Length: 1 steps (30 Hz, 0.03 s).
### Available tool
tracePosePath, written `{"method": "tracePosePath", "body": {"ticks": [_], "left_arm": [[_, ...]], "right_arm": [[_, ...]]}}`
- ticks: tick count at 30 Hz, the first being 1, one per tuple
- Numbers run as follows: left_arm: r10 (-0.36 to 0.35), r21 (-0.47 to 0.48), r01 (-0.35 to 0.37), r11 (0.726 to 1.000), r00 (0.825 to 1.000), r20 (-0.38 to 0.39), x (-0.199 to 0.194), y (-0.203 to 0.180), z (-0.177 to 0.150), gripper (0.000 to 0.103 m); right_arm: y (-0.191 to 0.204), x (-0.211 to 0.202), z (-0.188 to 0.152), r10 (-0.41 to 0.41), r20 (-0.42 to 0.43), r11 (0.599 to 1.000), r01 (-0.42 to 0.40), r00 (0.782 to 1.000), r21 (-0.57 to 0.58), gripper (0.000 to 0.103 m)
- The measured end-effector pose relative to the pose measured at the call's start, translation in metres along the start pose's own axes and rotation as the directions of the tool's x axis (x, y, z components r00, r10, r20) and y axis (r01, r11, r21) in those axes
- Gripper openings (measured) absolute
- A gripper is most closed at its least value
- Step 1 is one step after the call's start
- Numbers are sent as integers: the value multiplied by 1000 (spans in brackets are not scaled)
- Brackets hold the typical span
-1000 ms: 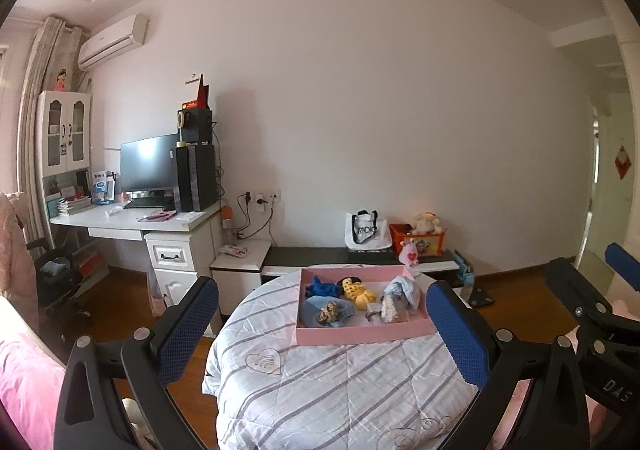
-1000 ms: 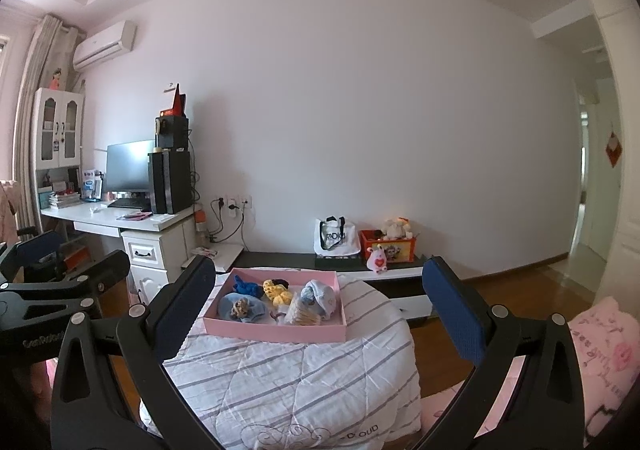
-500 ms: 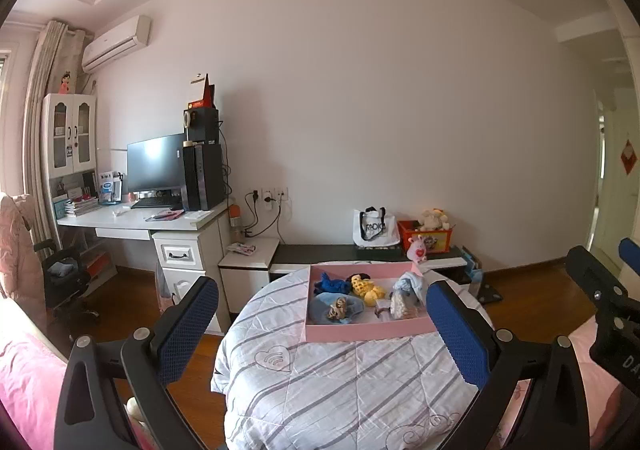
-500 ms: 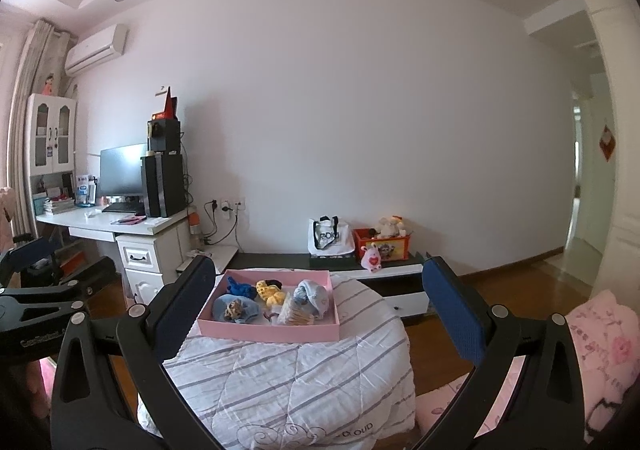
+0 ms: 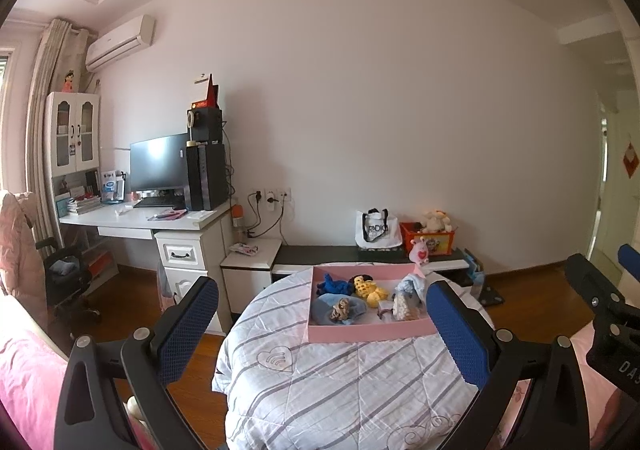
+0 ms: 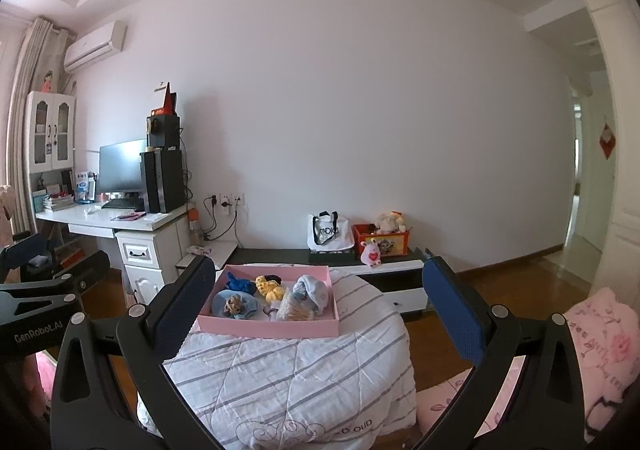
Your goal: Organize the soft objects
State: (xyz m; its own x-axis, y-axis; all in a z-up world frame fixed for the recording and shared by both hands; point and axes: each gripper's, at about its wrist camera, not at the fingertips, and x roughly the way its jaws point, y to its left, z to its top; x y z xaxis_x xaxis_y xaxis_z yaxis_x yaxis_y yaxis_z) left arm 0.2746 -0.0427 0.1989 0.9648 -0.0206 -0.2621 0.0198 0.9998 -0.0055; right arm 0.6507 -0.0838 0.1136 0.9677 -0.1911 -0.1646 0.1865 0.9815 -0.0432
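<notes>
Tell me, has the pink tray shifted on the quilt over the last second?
No. The pink tray sits just as far from the stitched heart on the quilt; only the camera drifted.

I'm seeing the left gripper (image 5: 322, 324) finger blocking the pink tray (image 5: 370, 331) corner at 3 o'clock. Small toys (image 6: 276, 296) inside are reading too tiny to identify. The quilt (image 6: 288, 378) is running off frame at 6 o'clock in both views.

home bedroom | computer desk (image 5: 144, 219) | wall air conditioner (image 5: 120, 43) | quilt (image 6: 288, 370) | curtain (image 5: 48, 61)
</notes>
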Motion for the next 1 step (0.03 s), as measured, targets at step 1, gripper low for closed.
{"method": "tracePosePath", "body": {"ticks": [1], "left_arm": [[1,-1,-1,1000,1000,0,0,0,0,103]], "right_arm": [[0,0,0,1,0,1000,-1,1000,0,103]]}}
